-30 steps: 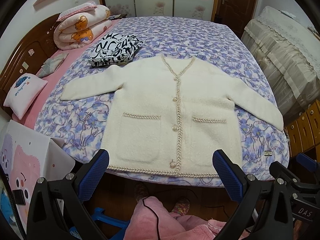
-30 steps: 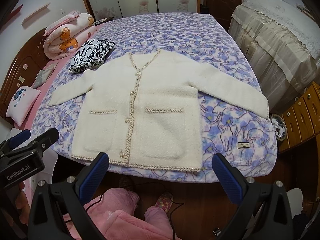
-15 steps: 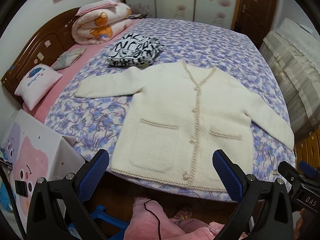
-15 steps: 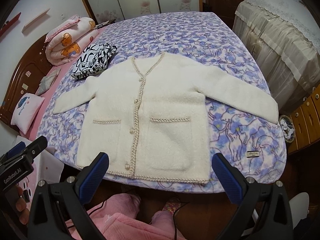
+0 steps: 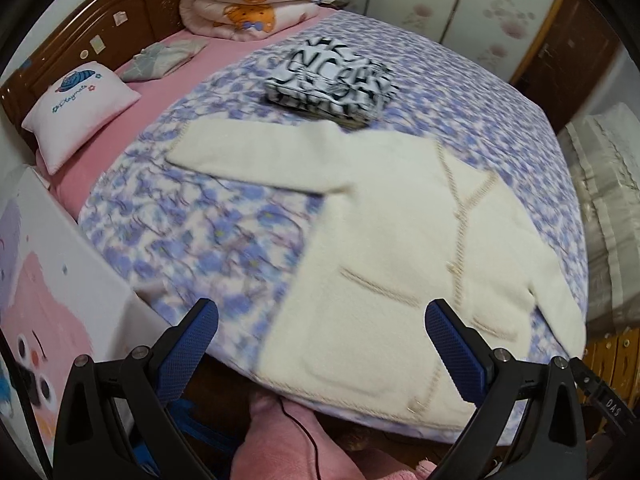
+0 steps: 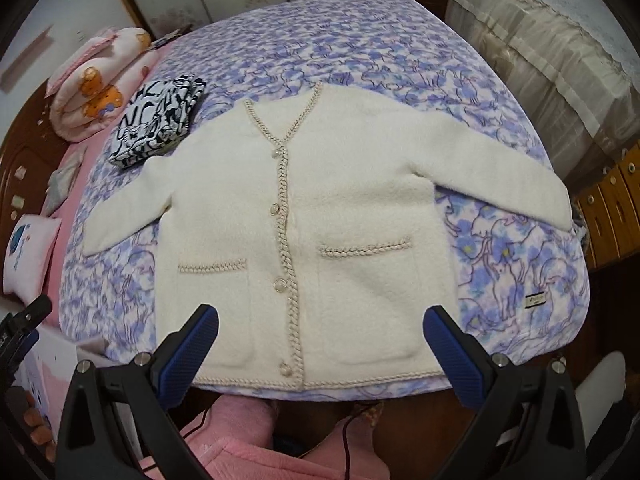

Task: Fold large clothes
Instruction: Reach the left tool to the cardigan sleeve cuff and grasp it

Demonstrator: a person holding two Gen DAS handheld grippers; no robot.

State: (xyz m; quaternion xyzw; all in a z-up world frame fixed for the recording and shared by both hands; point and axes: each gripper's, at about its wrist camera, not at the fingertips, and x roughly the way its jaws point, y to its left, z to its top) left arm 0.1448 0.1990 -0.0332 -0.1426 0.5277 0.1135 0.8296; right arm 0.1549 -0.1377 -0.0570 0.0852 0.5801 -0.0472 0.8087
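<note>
- The cream cardigan (image 6: 304, 216) lies flat and face up on the purple-flowered bedspread (image 6: 360, 56), buttoned down the front, both sleeves spread out to the sides; its hem runs along the bed's near edge at 6 o'clock in the right wrist view; the braided trim outlines the V-neck, the placket and two front pockets.
- In the left wrist view the same cardigan (image 5: 400, 248) sits toward 4 o'clock, blurred; one sleeve reaches out toward 10 o'clock across the bedspread (image 5: 192, 232).
- The left gripper (image 5: 320, 336) is spread wide with nothing between its blue pads (image 5: 192, 340); it hangs above the bed's near edge, apart from the fabric.
- The right gripper (image 6: 320, 336) is likewise wide apart and empty; its pads (image 6: 452, 352) frame the cardigan's hem without touching it.
- A folded black-and-white printed garment (image 6: 158, 124) rests on the bedspread at 10 o'clock from the cardigan, just beside its shoulder; the left wrist view shows it (image 5: 332, 84) at 12 o'clock.
- A rolled bear-print quilt (image 5: 248, 0) lies by the wooden headboard (image 5: 120, 32); a small pink pillow (image 5: 80, 108) sits at 9 o'clock on the pink sheet.
- Pink clothing of the person (image 6: 240, 440) shows at 6 o'clock, below the grippers.
</note>
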